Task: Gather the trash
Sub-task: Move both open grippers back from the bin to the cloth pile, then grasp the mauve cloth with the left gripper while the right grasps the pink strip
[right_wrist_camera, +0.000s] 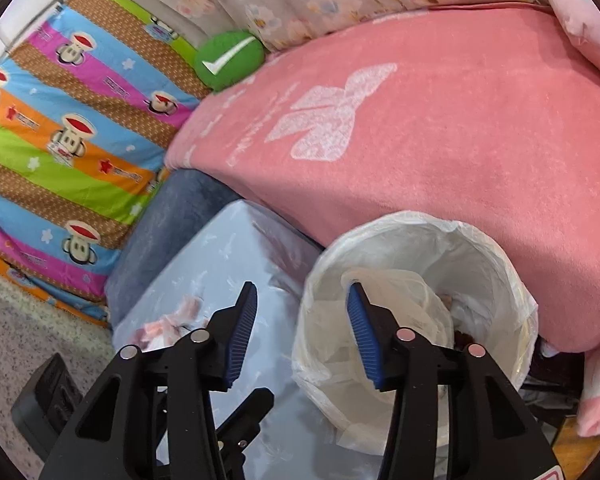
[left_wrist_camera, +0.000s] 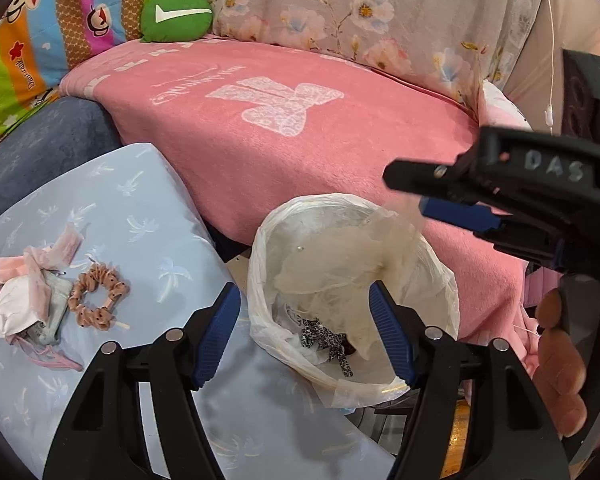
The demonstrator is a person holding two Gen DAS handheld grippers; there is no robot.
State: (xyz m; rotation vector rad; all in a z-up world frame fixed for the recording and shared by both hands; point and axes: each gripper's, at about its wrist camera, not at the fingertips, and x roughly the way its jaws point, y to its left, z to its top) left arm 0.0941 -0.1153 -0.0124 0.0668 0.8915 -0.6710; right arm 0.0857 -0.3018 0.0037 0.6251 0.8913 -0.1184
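Blue ribbed pads line the black fingers of the left gripper [left_wrist_camera: 304,332], whose jaws stand wide open and hold nothing, poised over the near rim of a bin lined with a white plastic bag [left_wrist_camera: 260,280]. The right gripper [right_wrist_camera: 302,332] is likewise spread open and empty, one finger over the pale blue cushion [right_wrist_camera: 228,256], the other over the bin's mouth [right_wrist_camera: 496,248]. From the left wrist view, the right gripper [left_wrist_camera: 432,196] reaches in from the right edge above the bin, a hand [left_wrist_camera: 560,360] wrapped round its handle. Only this view shows the bin's contents: a crumpled clear wrapper [left_wrist_camera: 340,248] and a leopard-print strip [left_wrist_camera: 328,340] at the bottom. It alone also shows the pile left on the blue cushion [left_wrist_camera: 140,208], well apart from the bin: pink and white crumpled scraps [left_wrist_camera: 24,296] touching a tan scrunchie [left_wrist_camera: 98,300]. The right wrist view shows only a blurred edge of those scraps [right_wrist_camera: 172,320]. Beyond lie a pink blanket [left_wrist_camera: 300,140], a green round cushion [left_wrist_camera: 176,16] and a striped cartoon quilt [right_wrist_camera: 60,140].
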